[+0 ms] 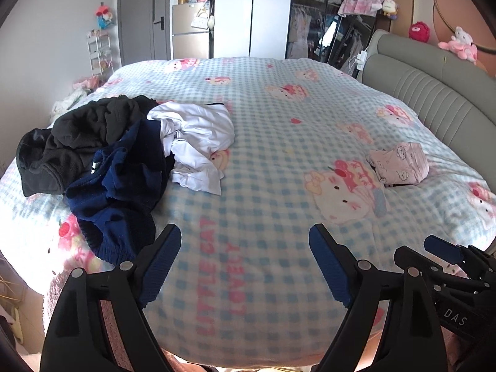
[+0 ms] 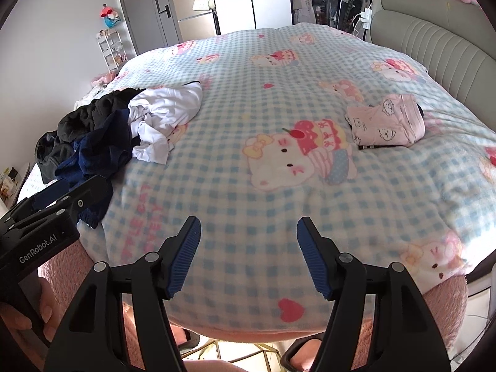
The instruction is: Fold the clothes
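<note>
Bed (image 1: 279, 142), three unfolded garments (image 1: 130, 148), one folded pink garment (image 1: 400, 164), two hand-held grippers (image 1: 245, 263) (image 2: 248, 254) wide open, empty

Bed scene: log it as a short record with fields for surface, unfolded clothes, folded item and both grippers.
surface: checked cartoon-cat blanket covering the bed
unfolded pile: black garment, navy garment and white garment heaped together on the left
folded item: pink printed garment, lying apart on the right near the headboard
left gripper: open, empty, above the blanket
right gripper: open, empty, above the blanket
</note>
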`<state>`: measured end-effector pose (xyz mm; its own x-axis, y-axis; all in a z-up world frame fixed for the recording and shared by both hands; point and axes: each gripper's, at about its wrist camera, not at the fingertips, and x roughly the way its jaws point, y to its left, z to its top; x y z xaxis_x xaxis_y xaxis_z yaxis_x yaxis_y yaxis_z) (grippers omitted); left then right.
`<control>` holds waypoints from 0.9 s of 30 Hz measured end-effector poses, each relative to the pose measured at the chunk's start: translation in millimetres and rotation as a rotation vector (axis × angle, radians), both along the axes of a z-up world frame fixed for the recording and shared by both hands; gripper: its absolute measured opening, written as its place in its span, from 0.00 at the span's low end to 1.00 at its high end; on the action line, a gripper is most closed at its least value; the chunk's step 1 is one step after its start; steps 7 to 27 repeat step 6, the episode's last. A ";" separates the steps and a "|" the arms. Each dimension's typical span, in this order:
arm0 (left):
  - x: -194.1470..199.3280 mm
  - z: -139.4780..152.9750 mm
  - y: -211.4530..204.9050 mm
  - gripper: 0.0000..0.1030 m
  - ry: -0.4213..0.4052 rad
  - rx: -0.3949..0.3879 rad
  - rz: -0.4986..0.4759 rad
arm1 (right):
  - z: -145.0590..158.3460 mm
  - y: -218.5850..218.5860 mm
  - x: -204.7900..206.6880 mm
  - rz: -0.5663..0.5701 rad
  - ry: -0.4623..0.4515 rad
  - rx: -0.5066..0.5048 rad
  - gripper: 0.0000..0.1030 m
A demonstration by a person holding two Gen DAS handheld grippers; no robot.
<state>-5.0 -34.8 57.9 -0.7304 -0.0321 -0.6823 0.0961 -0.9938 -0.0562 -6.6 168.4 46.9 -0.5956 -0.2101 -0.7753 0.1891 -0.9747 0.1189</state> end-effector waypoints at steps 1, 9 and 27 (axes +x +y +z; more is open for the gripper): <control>-0.2 -2.0 0.1 0.84 -0.002 0.000 0.005 | -3.9 1.5 -1.0 -0.004 -0.013 -0.004 0.64; -3.7 -8.4 1.8 0.84 -0.021 0.017 0.001 | -4.8 3.6 -1.8 -0.013 -0.012 0.000 0.64; -3.7 -8.4 1.8 0.84 -0.021 0.017 0.001 | -4.8 3.6 -1.8 -0.013 -0.012 0.000 0.64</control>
